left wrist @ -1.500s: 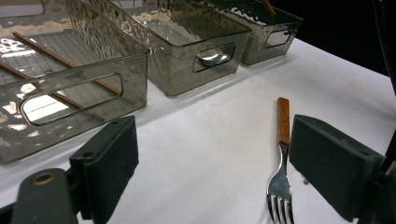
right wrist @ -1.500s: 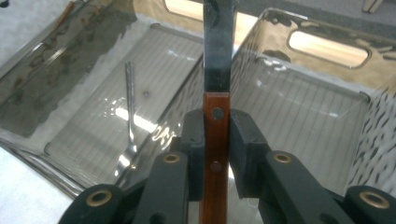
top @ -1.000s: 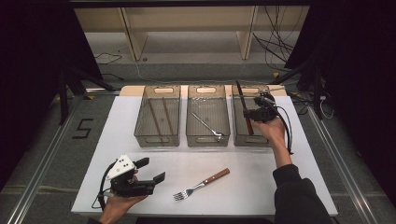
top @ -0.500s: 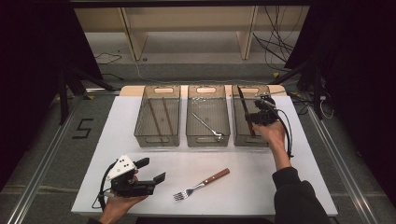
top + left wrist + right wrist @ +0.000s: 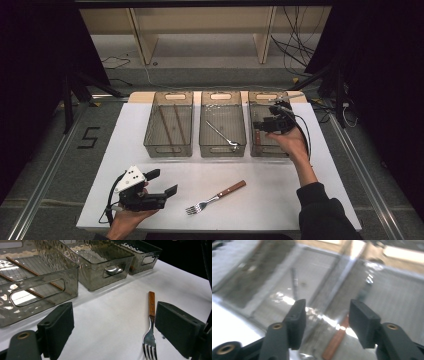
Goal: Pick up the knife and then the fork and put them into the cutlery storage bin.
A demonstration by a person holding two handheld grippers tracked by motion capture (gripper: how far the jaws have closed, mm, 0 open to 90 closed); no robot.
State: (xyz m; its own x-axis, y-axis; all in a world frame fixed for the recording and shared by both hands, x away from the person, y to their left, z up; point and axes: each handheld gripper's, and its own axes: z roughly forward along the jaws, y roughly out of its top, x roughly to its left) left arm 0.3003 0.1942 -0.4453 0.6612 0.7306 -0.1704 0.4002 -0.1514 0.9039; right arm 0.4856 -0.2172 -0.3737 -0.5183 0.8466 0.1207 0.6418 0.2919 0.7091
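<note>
A fork [image 5: 216, 196] with a wooden handle lies on the white table [image 5: 280, 200], near the front. My left gripper [image 5: 164, 182] rests open to the left of it. In the left gripper view the fork [image 5: 150, 322] lies just inside the right jaw of the left gripper [image 5: 117, 327], untouched. My right gripper [image 5: 267, 123] hovers open over the right bin [image 5: 262, 96]. Below the right gripper [image 5: 325, 320] a wooden-handled utensil [image 5: 337, 340] lies on the bin floor, its handle [image 5: 257, 137] visible from above.
Three clear grey bins stand in a row at the back of the table. The left bin [image 5: 168, 150] holds two chopsticks [image 5: 170, 125]. The middle bin [image 5: 222, 150] holds a metal utensil [image 5: 222, 135]. Dark curtains flank the table, and cables lie behind it.
The right gripper carried a long dark utensil down into the right bin and opened; the utensil now lies there. The left gripper and the fork have not moved.
</note>
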